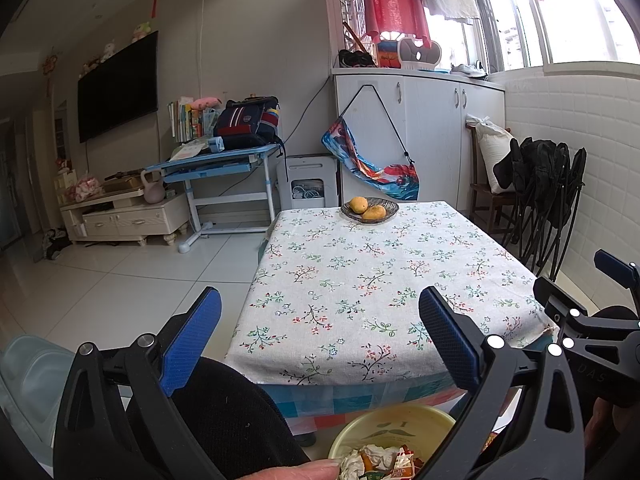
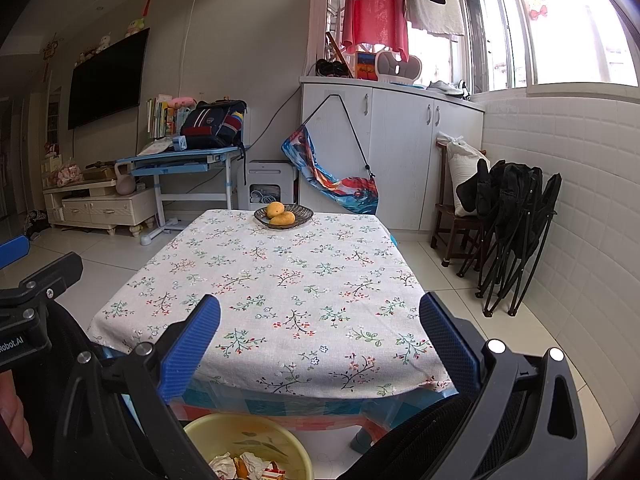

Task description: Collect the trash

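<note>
A yellow bin [image 1: 394,426] stands on the floor below the table's near edge, with crumpled paper and wrappers [image 1: 374,460] inside. It also shows in the right wrist view [image 2: 248,436] with the trash [image 2: 240,466] in it. My left gripper [image 1: 320,336] is open and empty, held above the bin at the table's near edge. My right gripper [image 2: 320,336] is open and empty at the same edge. The right gripper shows at the right edge of the left wrist view [image 1: 612,304].
The table with a floral cloth [image 1: 360,280] holds a dark dish with two mangoes [image 1: 369,209] at its far edge. Folded black chairs [image 2: 516,220] lean on the right wall. A blue desk [image 1: 216,164], white cabinet [image 1: 420,128] and TV stand [image 1: 120,220] stand beyond.
</note>
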`<state>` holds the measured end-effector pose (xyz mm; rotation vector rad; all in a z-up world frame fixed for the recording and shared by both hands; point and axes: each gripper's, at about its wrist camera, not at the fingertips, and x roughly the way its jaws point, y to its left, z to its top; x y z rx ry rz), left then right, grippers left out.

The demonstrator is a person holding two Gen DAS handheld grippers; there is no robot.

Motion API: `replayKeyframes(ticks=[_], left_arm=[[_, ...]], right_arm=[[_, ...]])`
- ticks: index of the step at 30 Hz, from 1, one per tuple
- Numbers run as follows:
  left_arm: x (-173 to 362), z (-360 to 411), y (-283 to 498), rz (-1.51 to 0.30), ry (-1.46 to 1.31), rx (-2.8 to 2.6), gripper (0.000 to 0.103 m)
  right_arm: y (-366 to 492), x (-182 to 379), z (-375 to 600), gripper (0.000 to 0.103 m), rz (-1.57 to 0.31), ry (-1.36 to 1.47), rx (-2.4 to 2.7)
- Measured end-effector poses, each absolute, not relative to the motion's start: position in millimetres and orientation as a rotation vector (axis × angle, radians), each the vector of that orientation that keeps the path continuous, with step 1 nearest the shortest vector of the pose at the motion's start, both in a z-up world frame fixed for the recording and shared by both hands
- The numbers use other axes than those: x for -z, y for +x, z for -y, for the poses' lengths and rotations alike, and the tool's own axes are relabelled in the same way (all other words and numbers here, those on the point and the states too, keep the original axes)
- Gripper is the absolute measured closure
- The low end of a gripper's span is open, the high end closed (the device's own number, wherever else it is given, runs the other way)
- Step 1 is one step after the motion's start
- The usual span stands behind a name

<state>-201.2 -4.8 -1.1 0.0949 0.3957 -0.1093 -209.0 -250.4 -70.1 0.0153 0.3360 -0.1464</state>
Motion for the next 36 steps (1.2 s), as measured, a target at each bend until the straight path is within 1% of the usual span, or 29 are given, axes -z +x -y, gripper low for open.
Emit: replayKeyframes(ticks=[36], left_arm=[[3.0,2.5,-199.3,-0.4,0.094,0.099,0.007]], right_arm=[[-208.1,68.3,249.1,0.008,-0.338,0.014,0.146]])
